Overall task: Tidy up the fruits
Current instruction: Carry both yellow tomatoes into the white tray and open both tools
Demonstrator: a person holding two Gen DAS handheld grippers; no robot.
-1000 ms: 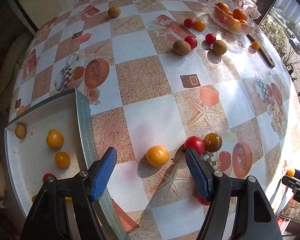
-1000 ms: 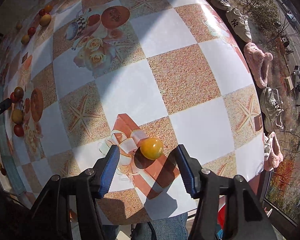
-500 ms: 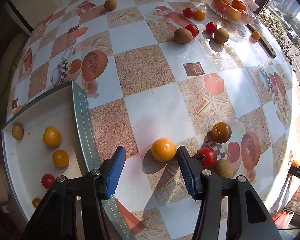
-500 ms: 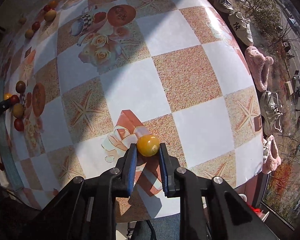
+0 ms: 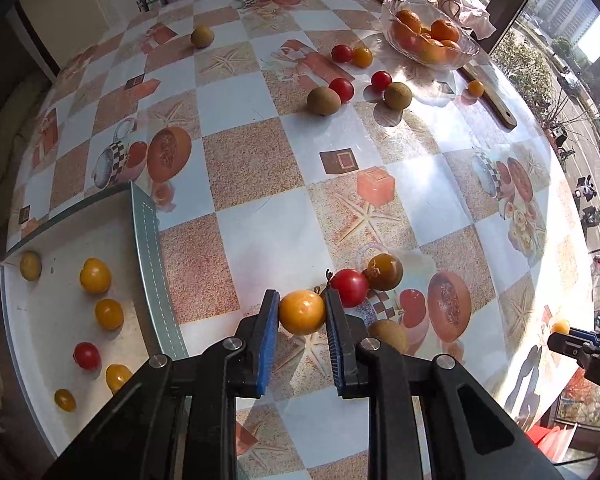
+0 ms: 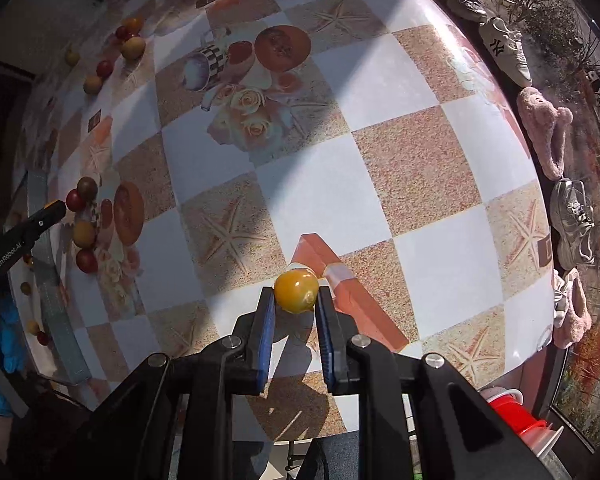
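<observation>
My left gripper [image 5: 302,314] is shut on an orange-yellow tomato [image 5: 302,312] on the table, just right of the white tray [image 5: 148,248], which holds several small tomatoes. A red tomato [image 5: 350,287], a brown-orange fruit [image 5: 385,272] and a kiwi [image 5: 388,334] lie right beside it. My right gripper [image 6: 296,300] is shut on a yellow tomato [image 6: 296,291] near the table's front edge; it also shows in the left wrist view [image 5: 560,326].
Far off, more tomatoes and kiwis [image 5: 323,101] lie scattered before a glass bowl of oranges [image 5: 428,40]. A wooden stick [image 5: 488,92] lies by the bowl. Shoes and slippers [image 6: 540,128] lie on the floor past the table's right edge.
Both grippers have closed: the left one moved forward and shut on the orange-yellow tomato; the right one stays clamped on the yellow tomato and has lifted it slightly.
</observation>
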